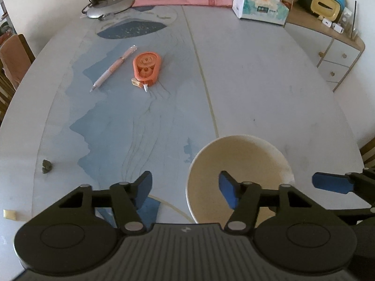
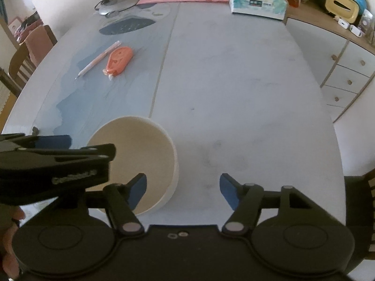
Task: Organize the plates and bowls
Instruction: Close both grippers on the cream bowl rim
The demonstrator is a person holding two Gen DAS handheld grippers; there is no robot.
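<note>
Your left gripper [image 1: 185, 188] and right gripper [image 2: 182, 190] tilt steeply down side by side, jaws parted, nothing pinched; your fingers [image 2: 9, 245] show at 8 o'clock.

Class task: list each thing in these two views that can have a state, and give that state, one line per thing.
Bowl: upright, empty, on the table.
Left gripper: open, jaws astride the bowl's left rim.
Right gripper: open, jaws astride the bowl's right rim.
Pen: lying flat.
Correction tape: lying flat beside the pen.
Tissue box: open, tissue sticking out.

Both wrist views overlook one bowl [image 1: 239, 164] closely.
</note>
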